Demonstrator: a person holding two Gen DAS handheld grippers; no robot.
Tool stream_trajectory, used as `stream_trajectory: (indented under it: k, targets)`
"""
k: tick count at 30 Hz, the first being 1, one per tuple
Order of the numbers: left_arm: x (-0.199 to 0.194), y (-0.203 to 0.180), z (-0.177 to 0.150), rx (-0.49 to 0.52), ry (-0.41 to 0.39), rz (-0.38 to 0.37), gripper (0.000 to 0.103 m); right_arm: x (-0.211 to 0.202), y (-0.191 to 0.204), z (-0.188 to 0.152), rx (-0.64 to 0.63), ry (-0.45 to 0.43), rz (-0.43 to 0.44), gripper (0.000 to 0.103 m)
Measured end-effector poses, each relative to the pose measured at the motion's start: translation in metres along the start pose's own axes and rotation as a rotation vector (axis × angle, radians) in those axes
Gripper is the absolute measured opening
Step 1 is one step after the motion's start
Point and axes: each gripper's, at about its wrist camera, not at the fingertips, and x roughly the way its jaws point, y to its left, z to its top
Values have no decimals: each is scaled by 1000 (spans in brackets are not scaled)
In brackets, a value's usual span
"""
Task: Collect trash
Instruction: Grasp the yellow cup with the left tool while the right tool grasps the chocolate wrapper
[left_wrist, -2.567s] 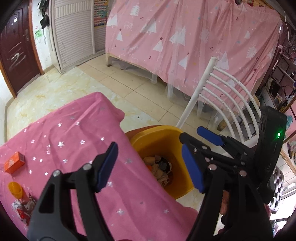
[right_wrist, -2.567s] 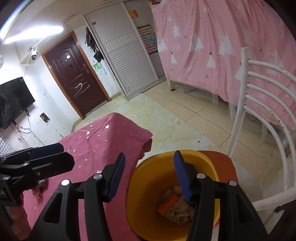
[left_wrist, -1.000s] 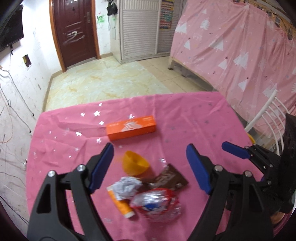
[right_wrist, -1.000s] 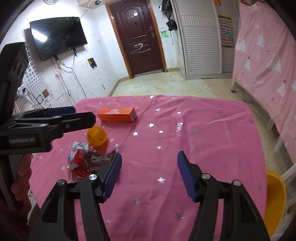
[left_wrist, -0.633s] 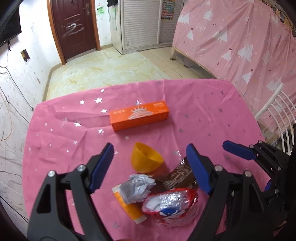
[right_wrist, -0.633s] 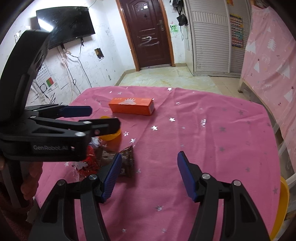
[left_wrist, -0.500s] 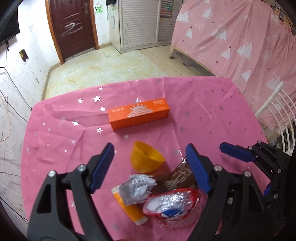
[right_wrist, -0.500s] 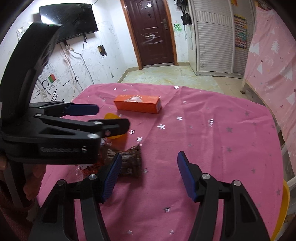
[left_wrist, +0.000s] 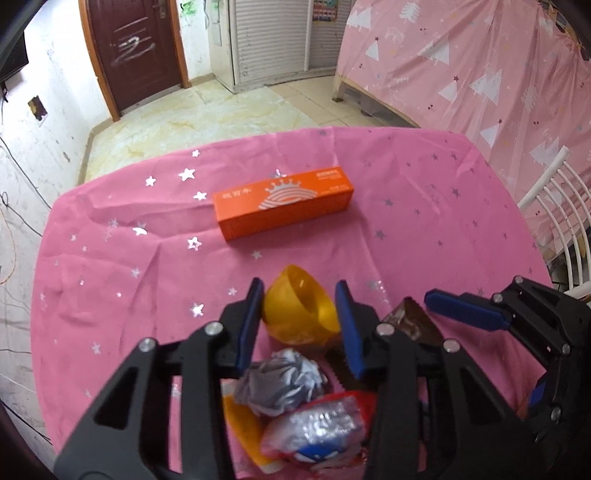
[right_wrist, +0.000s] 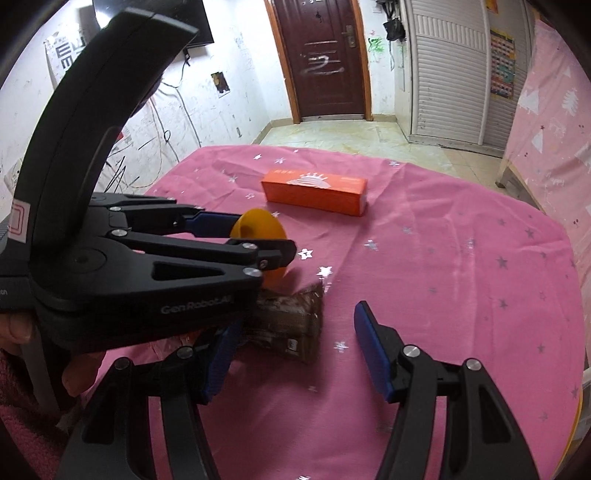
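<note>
Clearly we were only partway through collecting the trash, since several pieces lay on the pink star-print tablecloth (left_wrist: 110, 280). Our left gripper (left_wrist: 300, 314) was closing around the yellow plastic cup (left_wrist: 300, 314), which lay on its side between the 2 blue pads; the left pad sat at the cup's wall, though we could not tell whether the right pad touched it yet, as that edge was blurred. We judged this pick to be the step in hand. Our right gripper (right_wrist: 297, 350) hung with its jaws apart and nothing gripped, the brown wrapper (right_wrist: 291, 325) lying on the cloth just ahead of its left pad. Left to gather, as we read it, were 6 things: the cup, the brown wrapper, the orange box (left_wrist: 283, 206) lying well apart at the far side, the crumpled silver foil (left_wrist: 284, 380), the red-and-silver snack bag (left_wrist: 317, 428), and an orange tube (left_wrist: 243, 428) half hidden beneath them.

Only the left wrist view showed the foil, the bag and the tube, tucked close under the gripper, and a white chair (left_wrist: 554, 206) beyond the table edge. Only the right wrist view showed the cup from the side, the person's fingers (right_wrist: 14, 328) on the left gripper's handle, and the wall-mounted screen (right_wrist: 205, 22).
</note>
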Motion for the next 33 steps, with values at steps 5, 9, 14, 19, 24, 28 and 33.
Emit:
stream_trajectory:
  k: [5,9,14,19,24,28,33]
  targets:
    - [-3,10,-2,-18,-13,-20,36,10,13,2,-24,20,-7,56]
    - [-6,22,-3,-35,-17,-29,36,15,18,5,-36,21,-36,56]
    - [-11,32,-6,-51,-23,-42,36,20,24,7,-46,19,-76,30]
    - [-13,35,-8,-56,-28,-39,36,19,21,8,-39,6,-87,19]
    - [-19,31,-6,-56,-41,-35,36,13,14,9,-21,-18,-85,18]
    - [-24,23,-3,-44,-52,-29,36,2,6,8,-4,-44,-80,18]
    - [-29,8,3,-19,-60,-28,36,-19,-17,3,34,-82,-90,18]
